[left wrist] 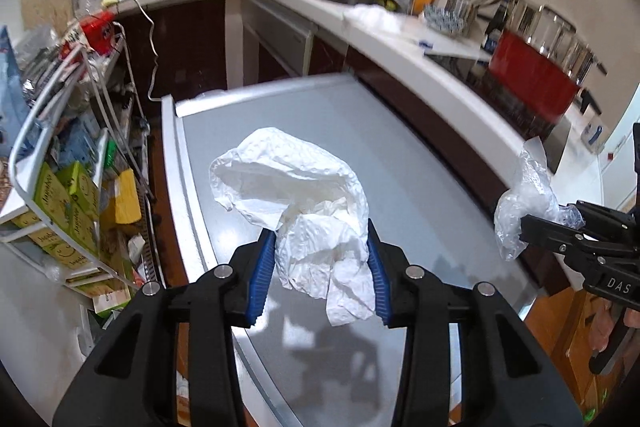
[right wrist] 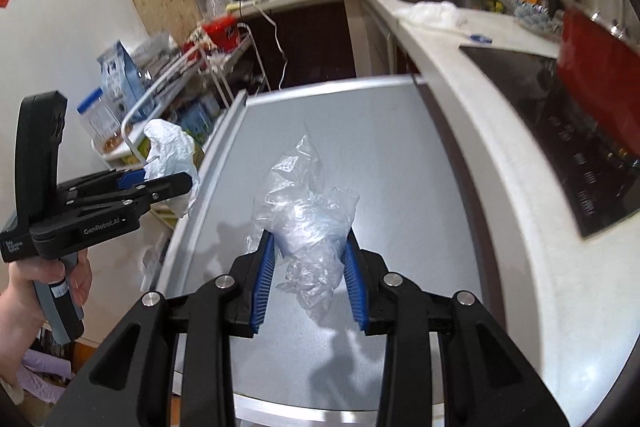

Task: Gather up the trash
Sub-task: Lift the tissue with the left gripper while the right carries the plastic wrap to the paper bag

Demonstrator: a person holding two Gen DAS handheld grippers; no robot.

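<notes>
Both pieces of trash are picked up. The left hand-held gripper (left wrist: 320, 267) clamps a crumpled paper towel (left wrist: 296, 187), the right hand-held gripper (right wrist: 308, 267) a plastic wrap (right wrist: 308, 215), above the grey worktop (left wrist: 400, 155). Next, both need carrying to a bin, not visible.

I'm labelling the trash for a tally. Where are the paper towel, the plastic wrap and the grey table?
paper towel (left wrist: 304, 187): left wrist view, its crumpled upper bulge.
plastic wrap (right wrist: 308, 215): right wrist view, the clear wad's middle.
grey table (right wrist: 400, 155): right wrist view, bare top right of the wrap.
</notes>
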